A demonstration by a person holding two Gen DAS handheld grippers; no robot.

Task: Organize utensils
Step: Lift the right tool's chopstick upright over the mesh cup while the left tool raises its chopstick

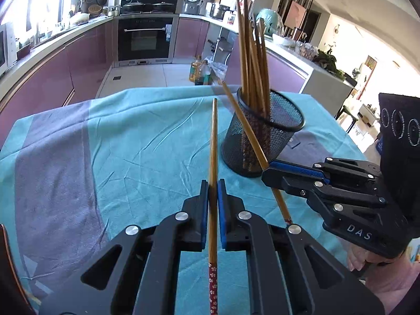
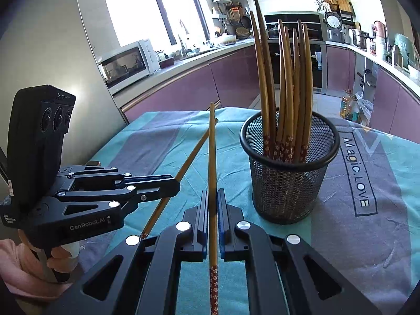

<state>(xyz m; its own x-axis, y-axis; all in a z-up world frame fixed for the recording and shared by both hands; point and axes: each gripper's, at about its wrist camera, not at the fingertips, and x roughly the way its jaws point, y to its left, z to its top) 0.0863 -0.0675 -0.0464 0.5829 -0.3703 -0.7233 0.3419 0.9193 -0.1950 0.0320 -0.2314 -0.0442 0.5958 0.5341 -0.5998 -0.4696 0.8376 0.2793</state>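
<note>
A black mesh cup (image 1: pixel 262 136) (image 2: pixel 288 170) stands on the table and holds several wooden chopsticks (image 1: pixel 253 60) (image 2: pixel 286 84), tips up. My left gripper (image 1: pixel 213 183) (image 2: pixel 174 183) is shut on one wooden chopstick (image 1: pixel 214 144) with a red flowered end, held above the cloth left of the cup. My right gripper (image 2: pixel 212 194) (image 1: pixel 266 169) is shut on another such chopstick (image 2: pixel 212 157) (image 1: pixel 244 128), which crosses in front of the cup in the left wrist view.
A teal and grey cloth (image 1: pixel 105 144) (image 2: pixel 367 223) covers the table. Purple kitchen cabinets (image 1: pixel 78 57), an oven (image 1: pixel 145 39) and a microwave (image 2: pixel 126 63) stand beyond the table's far edge. Oil bottles (image 1: pixel 200 73) sit on the floor.
</note>
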